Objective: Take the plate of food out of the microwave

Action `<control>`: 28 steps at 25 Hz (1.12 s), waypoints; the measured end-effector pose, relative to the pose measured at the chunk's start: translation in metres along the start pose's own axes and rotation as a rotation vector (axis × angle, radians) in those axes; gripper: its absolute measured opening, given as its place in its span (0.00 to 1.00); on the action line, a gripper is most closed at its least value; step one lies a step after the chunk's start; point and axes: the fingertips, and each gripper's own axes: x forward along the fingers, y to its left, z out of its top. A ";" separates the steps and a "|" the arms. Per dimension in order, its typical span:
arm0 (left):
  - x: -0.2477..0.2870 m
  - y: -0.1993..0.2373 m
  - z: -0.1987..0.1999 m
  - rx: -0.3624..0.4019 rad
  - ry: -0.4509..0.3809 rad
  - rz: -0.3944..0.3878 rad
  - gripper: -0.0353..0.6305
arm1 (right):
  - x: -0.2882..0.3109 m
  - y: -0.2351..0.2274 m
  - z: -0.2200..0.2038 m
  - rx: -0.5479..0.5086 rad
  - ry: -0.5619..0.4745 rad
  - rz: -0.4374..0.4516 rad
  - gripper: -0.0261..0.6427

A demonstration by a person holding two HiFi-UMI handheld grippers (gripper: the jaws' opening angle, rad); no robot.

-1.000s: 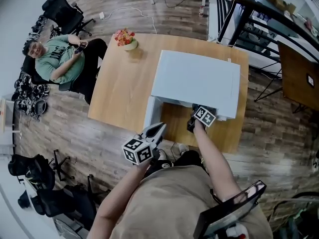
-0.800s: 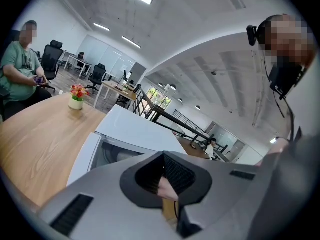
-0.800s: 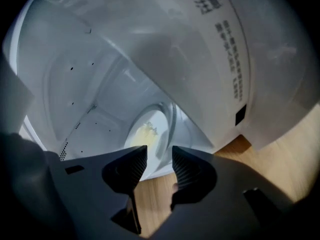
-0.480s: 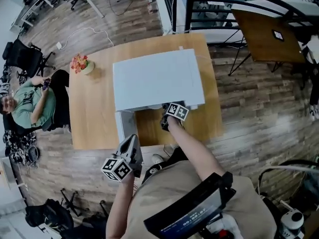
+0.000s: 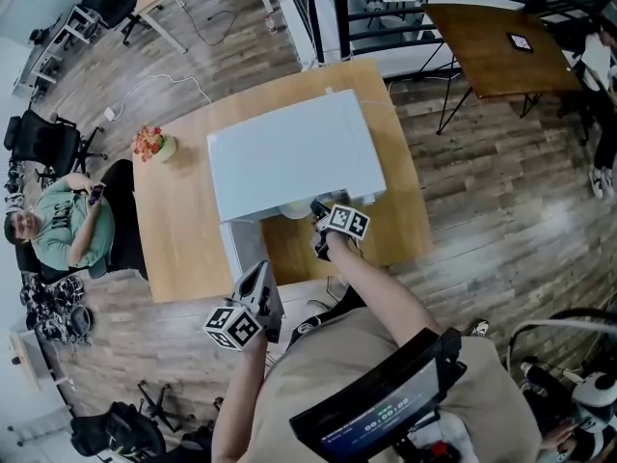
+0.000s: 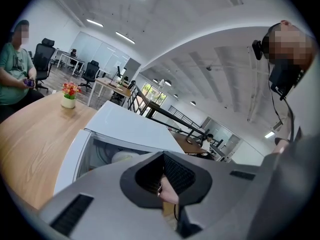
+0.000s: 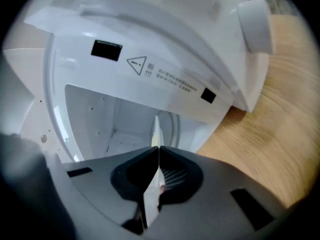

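While the microwave (image 5: pixel 289 148) sits on the wooden counter (image 5: pixel 174 230) with its door (image 5: pixel 241 249) swung open at its front left corner, the right tongs (image 5: pixel 316 210) reach into its mouth. The right gripper view shows these tongs (image 7: pixel 158 154) pinched on the thin white rim of the plate (image 7: pixel 156 126), seen edge-on; the jaws have just been closing, and they now meet with only that rim between them. The rest of the plate lies inside the white cavity of the microwave, just behind its front opening. From the head view a pale rounded edge of the plate (image 5: pixel 294 210) shows at the microwave's mouth, just beside the right tongs. What lies on the plate cannot be made out.

The left tongs (image 5: pixel 262 270) are held in front of the microwave, off the counter's edge and near the tip of the open door. In the left gripper view their jaws (image 6: pixel 161 156) are drawn together and grip nothing; beyond them a pale rounded shape lies inside the microwave (image 6: pixel 130 126).

A small pot of flowers (image 5: pixel 154 145) stands on the counter to the left of the microwave, well apart from it. Further out on that side, a seated person (image 5: pixel 58 230) holds a phone.
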 end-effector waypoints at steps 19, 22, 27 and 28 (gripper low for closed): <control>-0.017 -0.011 -0.012 -0.013 -0.057 -0.058 0.06 | -0.138 0.047 -0.019 0.038 0.076 0.133 0.06; -0.015 -0.019 -0.013 -0.006 -0.062 -0.085 0.06 | -0.164 0.053 -0.023 0.068 0.075 0.146 0.06; -0.019 -0.026 -0.010 0.008 -0.069 -0.111 0.06 | -0.202 0.076 -0.024 0.083 0.063 0.179 0.06; -0.019 -0.027 -0.009 0.010 -0.072 -0.117 0.06 | -0.210 0.082 -0.022 0.079 0.059 0.188 0.06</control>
